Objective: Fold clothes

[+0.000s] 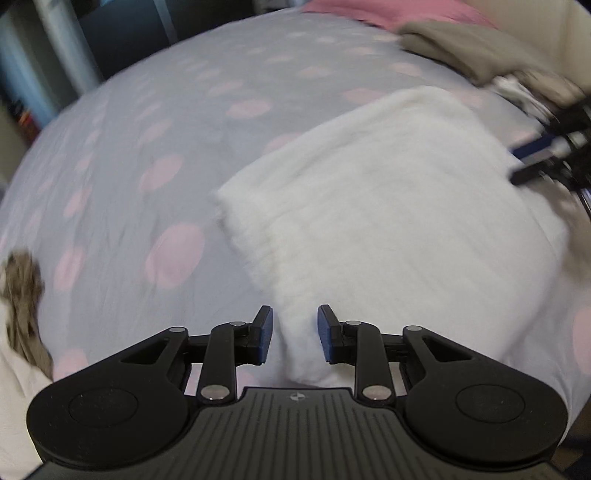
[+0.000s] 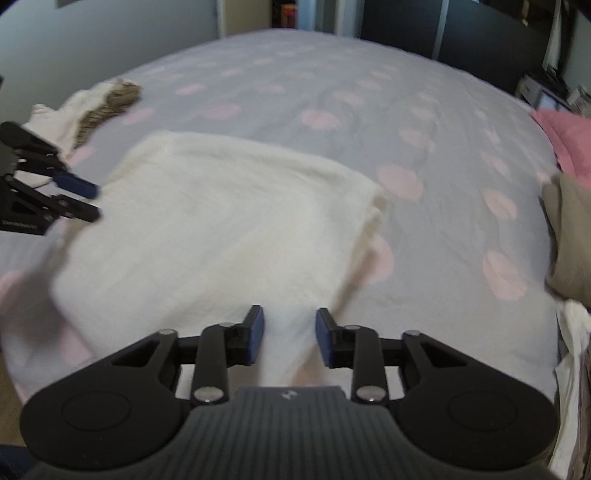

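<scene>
A white fluffy garment lies folded flat on the bed; it also shows in the right wrist view. My left gripper is open, its jaws apart on either side of the garment's near corner. My right gripper is open over the garment's near edge, holding nothing. Each gripper shows in the other's view: the right one at the garment's far right edge, the left one at its left edge.
The bed has a grey cover with pink dots. A beige folded garment and a pink one lie at one side. A brown and white pile lies at the other. Dark furniture stands beyond the bed.
</scene>
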`<state>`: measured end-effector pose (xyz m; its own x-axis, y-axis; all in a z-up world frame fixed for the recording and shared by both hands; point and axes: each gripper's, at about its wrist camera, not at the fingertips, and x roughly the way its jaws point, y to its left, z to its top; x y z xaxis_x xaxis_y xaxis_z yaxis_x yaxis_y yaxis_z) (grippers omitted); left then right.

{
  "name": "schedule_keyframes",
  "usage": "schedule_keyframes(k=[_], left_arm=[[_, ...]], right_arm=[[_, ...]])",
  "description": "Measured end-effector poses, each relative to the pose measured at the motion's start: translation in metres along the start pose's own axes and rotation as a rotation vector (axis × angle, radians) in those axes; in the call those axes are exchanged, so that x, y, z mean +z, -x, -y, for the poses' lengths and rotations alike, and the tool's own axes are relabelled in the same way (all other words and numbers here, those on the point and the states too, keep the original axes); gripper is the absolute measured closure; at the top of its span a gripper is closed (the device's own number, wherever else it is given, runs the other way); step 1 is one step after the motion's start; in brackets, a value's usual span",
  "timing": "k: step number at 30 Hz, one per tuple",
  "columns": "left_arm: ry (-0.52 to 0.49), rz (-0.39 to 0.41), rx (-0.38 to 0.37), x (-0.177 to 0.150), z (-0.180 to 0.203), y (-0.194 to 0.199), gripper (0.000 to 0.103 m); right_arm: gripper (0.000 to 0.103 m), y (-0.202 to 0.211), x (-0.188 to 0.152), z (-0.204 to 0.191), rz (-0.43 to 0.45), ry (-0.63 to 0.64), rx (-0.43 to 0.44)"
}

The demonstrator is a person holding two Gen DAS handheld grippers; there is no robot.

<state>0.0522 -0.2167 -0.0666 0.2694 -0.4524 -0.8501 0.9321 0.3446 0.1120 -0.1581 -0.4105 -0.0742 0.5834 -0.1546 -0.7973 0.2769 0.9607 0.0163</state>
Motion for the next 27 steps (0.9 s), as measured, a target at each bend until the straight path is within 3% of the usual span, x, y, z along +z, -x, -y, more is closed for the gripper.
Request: schedule_keyframes(k=[3,5,7,9,14,21,27], left_arm=[[0.141,0.026,-0.030,0.003,-0.019,0.007,0.056],[0.233,0.044,-0.083,0.005,-0.031,0.011,0.053],[0.303,0.040,-0.145,0.008,-0.039,0.009,0.049],[0.344,0.022,-0.168,0.011,-0.043,0.001,0.049],[0.395,-0.045,-0.216,0.014,-0.050,-0.027,0.049],[0.446,-0.055,-0.345,0.017,-0.054,-0.057,0.049],[0.442,-0.048,-0.392,0.024,-0.052,-0.072,0.052]], right_arm=[[0.054,0.004,0.006,0.018,0.011,-0.116,0.026],[0.053,0.007,0.010,0.030,0.025,-0.200,0.051],[0.045,0.007,0.015,0.041,0.030,-0.291,0.089],[0.030,0.004,0.019,0.050,0.018,-0.384,0.129],[0.029,-0.022,0.026,0.054,-0.058,-0.447,0.199],[0.029,-0.058,0.028,0.055,-0.123,-0.480,0.283],[0.030,-0.079,0.031,0.053,-0.141,-0.513,0.325]])
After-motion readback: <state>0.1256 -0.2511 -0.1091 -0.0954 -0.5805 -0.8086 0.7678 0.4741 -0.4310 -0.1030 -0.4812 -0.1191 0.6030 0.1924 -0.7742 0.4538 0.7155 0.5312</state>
